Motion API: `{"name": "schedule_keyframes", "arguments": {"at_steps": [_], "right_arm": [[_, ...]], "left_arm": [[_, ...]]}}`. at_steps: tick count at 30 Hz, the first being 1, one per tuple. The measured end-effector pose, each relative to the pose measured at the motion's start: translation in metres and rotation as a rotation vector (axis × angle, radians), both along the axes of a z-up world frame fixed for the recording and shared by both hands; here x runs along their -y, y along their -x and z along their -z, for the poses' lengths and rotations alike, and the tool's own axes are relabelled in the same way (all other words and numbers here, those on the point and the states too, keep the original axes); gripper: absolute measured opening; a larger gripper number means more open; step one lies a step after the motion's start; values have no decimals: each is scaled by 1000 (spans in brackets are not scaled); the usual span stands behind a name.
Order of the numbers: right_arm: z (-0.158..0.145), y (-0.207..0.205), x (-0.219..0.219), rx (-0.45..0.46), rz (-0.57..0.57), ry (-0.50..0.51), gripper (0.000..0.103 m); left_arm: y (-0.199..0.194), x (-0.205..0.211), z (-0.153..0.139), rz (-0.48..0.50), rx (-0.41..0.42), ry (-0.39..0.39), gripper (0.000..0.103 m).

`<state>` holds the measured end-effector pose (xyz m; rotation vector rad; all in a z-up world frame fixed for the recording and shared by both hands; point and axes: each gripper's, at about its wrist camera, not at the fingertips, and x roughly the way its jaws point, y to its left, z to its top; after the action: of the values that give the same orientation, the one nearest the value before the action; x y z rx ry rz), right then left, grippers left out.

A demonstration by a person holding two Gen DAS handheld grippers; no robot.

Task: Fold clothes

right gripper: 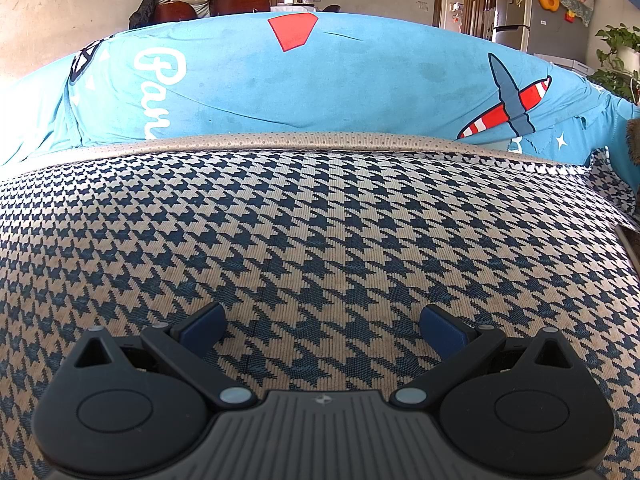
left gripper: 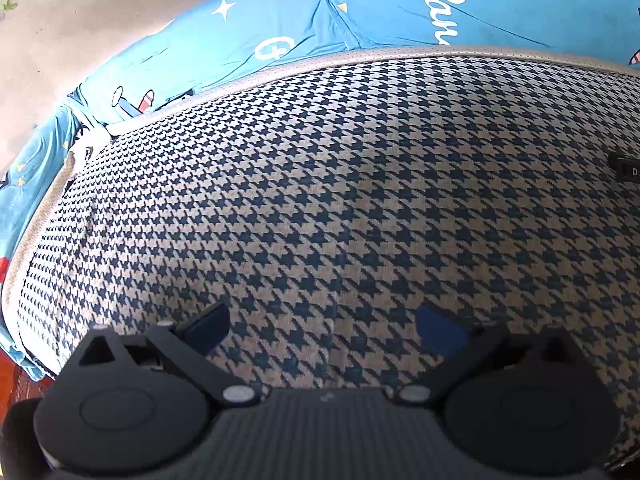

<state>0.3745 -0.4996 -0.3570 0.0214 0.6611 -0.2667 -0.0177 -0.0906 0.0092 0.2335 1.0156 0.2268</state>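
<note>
A: Left gripper (left gripper: 322, 328): we see both blue pads spread wide, nothing between them. It sits low over the houndstooth cloth (left gripper: 340, 200), navy on beige.

B: Same on the right gripper (right gripper: 322, 330). Jaws apart, empty, just above the houndstooth cloth (right gripper: 320, 220). We can't tell if the pads touch the weave.

A: The cloth lies flat and fills most of both views. A beige dotted border (left gripper: 360, 58) runs along its far edge.

B: We see that border (right gripper: 304, 140) in the right view too. Beyond it, a blue printed sheet (right gripper: 320, 80) with white script, a red shape and a striped plane.

A: The same blue printed sheet (left gripper: 280, 32) curves round the far-left side in our left view. A small black object (left gripper: 626, 166) at the right edge, too cropped to identify.

B: Background on the right: a fridge (right gripper: 556, 12) and a potted plant (right gripper: 618, 56).
</note>
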Motion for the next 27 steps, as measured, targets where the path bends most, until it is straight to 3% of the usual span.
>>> {"name": "schedule_keyframes", "arguments": {"at_steps": [7,27], "right_arm": [[0,0,0,0,0,0,103],[0,0,0,0,0,0,103]], "left_arm": [[-18,-8,-1,-18,7,16,103],[-29,-40,22,140,43,84,103]]}}
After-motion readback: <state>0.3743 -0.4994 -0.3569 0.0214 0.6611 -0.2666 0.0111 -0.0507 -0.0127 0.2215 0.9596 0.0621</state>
